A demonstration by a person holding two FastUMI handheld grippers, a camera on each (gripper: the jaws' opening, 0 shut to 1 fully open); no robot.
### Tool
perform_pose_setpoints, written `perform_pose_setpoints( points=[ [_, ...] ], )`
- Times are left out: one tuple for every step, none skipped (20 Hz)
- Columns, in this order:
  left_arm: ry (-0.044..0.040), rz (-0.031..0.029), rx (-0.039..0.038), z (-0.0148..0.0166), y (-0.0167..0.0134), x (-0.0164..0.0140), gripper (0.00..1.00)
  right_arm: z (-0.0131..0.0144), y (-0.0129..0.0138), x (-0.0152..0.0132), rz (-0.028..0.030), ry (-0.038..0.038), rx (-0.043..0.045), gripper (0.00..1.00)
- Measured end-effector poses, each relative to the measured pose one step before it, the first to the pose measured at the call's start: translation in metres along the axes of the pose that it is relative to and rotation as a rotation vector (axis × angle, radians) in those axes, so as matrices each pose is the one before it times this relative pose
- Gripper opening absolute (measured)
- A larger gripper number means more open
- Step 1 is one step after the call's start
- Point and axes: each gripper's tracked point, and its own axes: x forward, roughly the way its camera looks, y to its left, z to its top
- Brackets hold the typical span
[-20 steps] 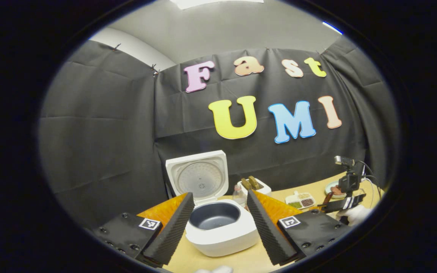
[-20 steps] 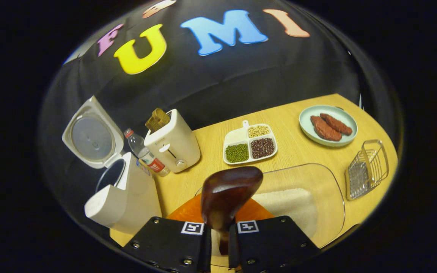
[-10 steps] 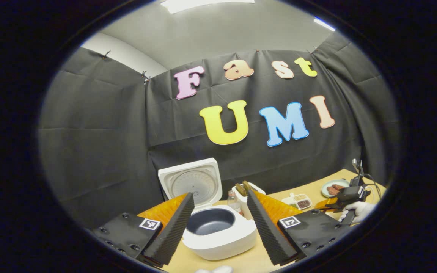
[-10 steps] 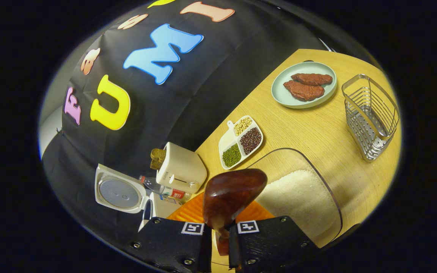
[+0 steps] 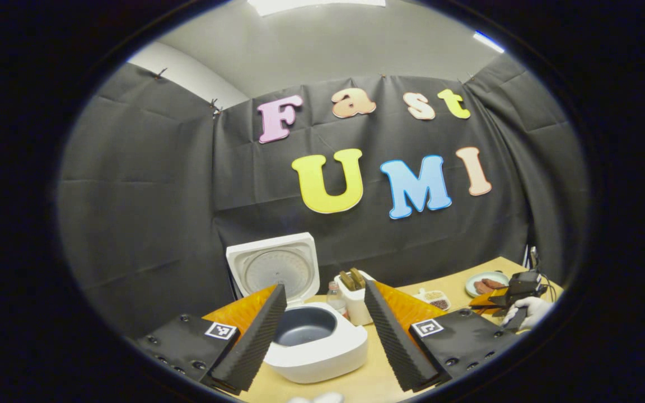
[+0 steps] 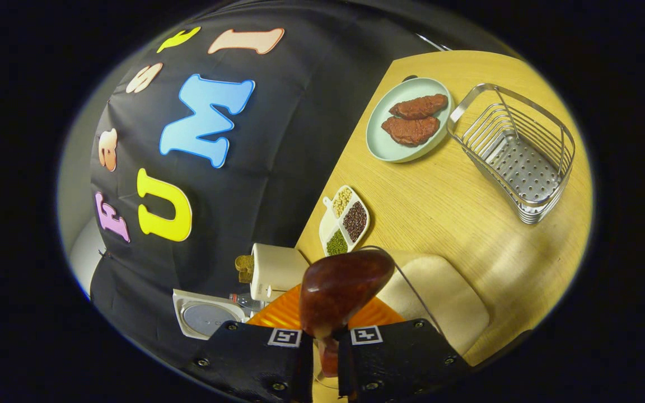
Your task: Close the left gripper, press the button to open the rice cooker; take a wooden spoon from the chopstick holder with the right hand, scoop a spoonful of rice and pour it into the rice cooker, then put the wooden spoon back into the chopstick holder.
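- Left gripper view: the left gripper (image 5: pixel 322 330) is hanging with its jaws apart and holding nothing, framing the rice cooker (image 5: pixel 314 347), whose lid (image 5: pixel 275 268) is standing open near the table's (image 5: pixel 373 380) back edge; the toaster (image 5: pixel 353 296) is sitting just beside it.
- Right gripper view: the right gripper (image 6: pixel 325 347) is clamping the wooden spoon (image 6: pixel 342 291) above the clear rice container (image 6: pixel 440 299). Scooping seems in hand; next, dipping the bowl down into the grains. The chopstick holder (image 6: pixel 515 157) is waiting empty beside the meat plate (image 6: pixel 403 120), with the bean dish (image 6: pixel 343 221) nearby.

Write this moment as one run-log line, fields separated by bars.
rice cooker: lid open | left gripper: open, empty | right gripper: shut on wooden spoon | spoon above rice container
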Motion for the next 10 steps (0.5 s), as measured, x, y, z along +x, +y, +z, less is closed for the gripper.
perform_pose_setpoints(
  points=[
    [0.00098,-0.00033,0.00109,-0.00022,-0.00008,-0.00030,0.97,0.00123,0.00177,-0.00031,0.00102,-0.00240,0.00743,0.18],
    [-0.00109,0.00137,-0.00004,-0.00039,0.00118,-0.00002,0.97,0.00031,0.00309,-0.00145,0.00723,0.00120,0.01188,0.18],
    [-0.00062,-0.00080,-0.00205,0.00070,0.00038,0.00011,0.96,0.00110,0.00390,-0.00195,0.00207,0.00128,0.01714,0.18],
    [-0.00133,0.00173,-0.00221,-0.00118,0.00029,0.00015,0.96,-0.00052,0.00747,0.00025,0.01091,0.00276,0.01874,0.18],
    [-0.00259,-0.00141,-0.00466,-0.00045,0.00044,0.00053,0.97,0.00010,0.00699,-0.00089,0.01136,0.00288,0.01334,0.18],
    [-0.00040,0.00135,-0.00527,0.00001,0.00059,0.00101,0.98,0.00139,0.00951,-0.00266,0.01351,-0.00410,0.00472,0.18],
    [-0.00029,0.00132,-0.00391,-0.00050,0.00158,0.00005,0.98,0.00177,0.00944,-0.00061,0.01109,-0.00252,0.00298,0.18],
    [-0.00390,0.00189,-0.00329,0.00114,0.00131,-0.00061,0.99,0.00144,0.01163,-0.00205,0.01139,-0.00485,-0.00059,0.17],
    [-0.00633,0.00201,-0.00196,0.00007,0.00154,-0.00232,0.98,0.00088,0.01274,-0.00010,0.01698,-0.00186,-0.00115,0.17],
    [-0.00595,0.00469,0.00043,0.00037,0.00239,-0.00081,0.96,-0.00308,0.01410,0.00057,0.01207,0.00328,-0.00439,0.18]
  ],
)
